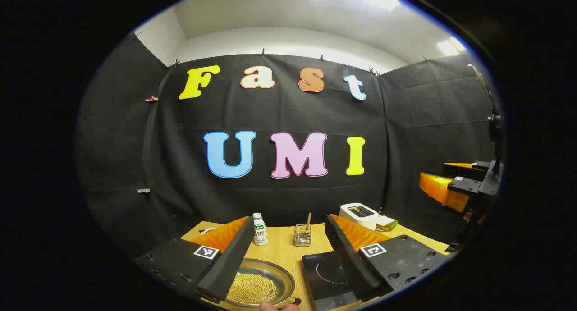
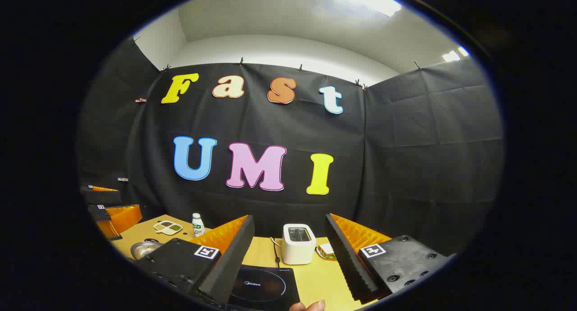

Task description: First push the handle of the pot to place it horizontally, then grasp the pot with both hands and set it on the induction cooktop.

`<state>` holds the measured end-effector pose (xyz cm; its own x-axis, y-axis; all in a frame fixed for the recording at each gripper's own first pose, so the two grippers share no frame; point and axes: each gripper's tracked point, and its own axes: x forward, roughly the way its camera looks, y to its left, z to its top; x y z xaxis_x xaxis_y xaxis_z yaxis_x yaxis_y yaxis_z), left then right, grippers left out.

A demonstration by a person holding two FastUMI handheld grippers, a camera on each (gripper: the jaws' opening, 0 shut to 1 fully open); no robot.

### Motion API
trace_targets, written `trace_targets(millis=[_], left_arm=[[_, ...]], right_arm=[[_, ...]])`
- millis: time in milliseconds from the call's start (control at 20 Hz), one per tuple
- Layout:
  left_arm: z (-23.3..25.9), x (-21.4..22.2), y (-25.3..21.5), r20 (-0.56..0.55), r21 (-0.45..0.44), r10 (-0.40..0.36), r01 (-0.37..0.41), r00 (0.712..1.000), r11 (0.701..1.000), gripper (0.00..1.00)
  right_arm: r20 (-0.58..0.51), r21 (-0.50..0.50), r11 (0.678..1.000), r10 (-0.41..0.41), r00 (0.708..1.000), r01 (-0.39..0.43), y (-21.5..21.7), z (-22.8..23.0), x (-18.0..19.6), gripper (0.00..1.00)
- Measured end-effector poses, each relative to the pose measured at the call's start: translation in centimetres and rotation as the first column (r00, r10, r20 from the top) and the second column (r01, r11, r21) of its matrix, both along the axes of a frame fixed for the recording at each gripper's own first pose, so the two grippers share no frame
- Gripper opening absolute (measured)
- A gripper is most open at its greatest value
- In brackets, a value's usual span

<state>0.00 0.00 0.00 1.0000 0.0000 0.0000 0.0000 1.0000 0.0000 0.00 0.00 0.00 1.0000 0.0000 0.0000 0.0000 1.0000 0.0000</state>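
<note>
Light wood table (image 1: 281, 252) carries a steel pot (image 1: 259, 284) w/ yellow grains at 6 o'clock in left gripper view, black induction cooktop (image 1: 324, 275) just beside it at 3. Behind: small white bottle (image 1: 259, 230) at 11, glass jar (image 1: 303, 235) w/ a stick at 12, white toaster (image 1: 359, 215) and a sandwich (image 1: 386, 222) at 2. Right gripper view adds a divided snack dish (image 2: 167, 227) near the bottle.

Left gripper (image 1: 288, 261) is showing two wedge-shaped fingers with ribbed inner faces, each mounted on a flat black plate carrying small screws and a square black-and-white marker. Right gripper (image 2: 288, 261) is presenting the same build: ribbed wedge fingers, screwed black plates, one square marker on each.
</note>
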Motion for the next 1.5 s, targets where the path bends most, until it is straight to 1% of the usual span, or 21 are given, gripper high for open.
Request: trace_targets(millis=[300,350,900,1000,1050,1200,1300,1350,1500], left_arm=[[-0.1,-0.3,0.2,0.004,0.006,0.001,-0.001,1.000,1.000,0.99],[-0.1,-0.4,0.3,0.005,0.006,0.001,-0.001,1.000,1.000,0.98],[0.0,-0.7,0.4,0.020,0.003,-0.003,0.003,1.000,1.000,0.98],[0.0,-0.7,0.1,0.019,0.001,-0.016,0.016,1.000,1.000,0.96],[0.1,-0.8,-0.1,0.020,0.003,-0.031,0.031,0.999,1.000,0.89],[0.7,-1.3,0.4,0.032,0.022,-0.032,0.031,0.999,0.999,0.44],[0.1,-1.7,0.3,0.007,0.018,-0.050,0.050,0.999,0.999,0.13],[-0.2,-1.7,0.4,-0.009,0.023,-0.064,0.064,0.998,0.998,0.05],[-2.1,-2.3,0.8,-0.082,0.035,-0.102,0.105,0.991,0.994,0.05]], right_arm=[[-0.004,0.003,1.000,0.002,1.000,-0.002,0.3,-0.2,-0.3,0.97],[-0.002,0.002,1.000,0.001,1.000,-0.001,0.4,0.0,-0.3,0.97],[-0.001,-0.006,1.000,0.010,1.000,-0.010,0.7,0.1,-0.7,0.97],[-0.003,-0.012,1.000,0.010,1.000,-0.010,0.7,0.0,-0.9,0.98],[-0.003,-0.013,1.000,0.010,1.000,-0.010,0.8,0.0,-0.9,0.98],[-0.006,-0.017,1.000,0.012,1.000,-0.012,0.9,-0.1,-1.0,0.97],[-0.006,-0.021,1.000,0.014,1.000,-0.014,1.0,-0.1,-1.1,0.97],[-0.008,-0.023,1.000,0.017,1.000,-0.018,1.1,-0.1,-1.2,0.97],[-0.015,-0.025,0.999,0.021,1.000,-0.022,1.2,-0.3,-1.5,0.97]])
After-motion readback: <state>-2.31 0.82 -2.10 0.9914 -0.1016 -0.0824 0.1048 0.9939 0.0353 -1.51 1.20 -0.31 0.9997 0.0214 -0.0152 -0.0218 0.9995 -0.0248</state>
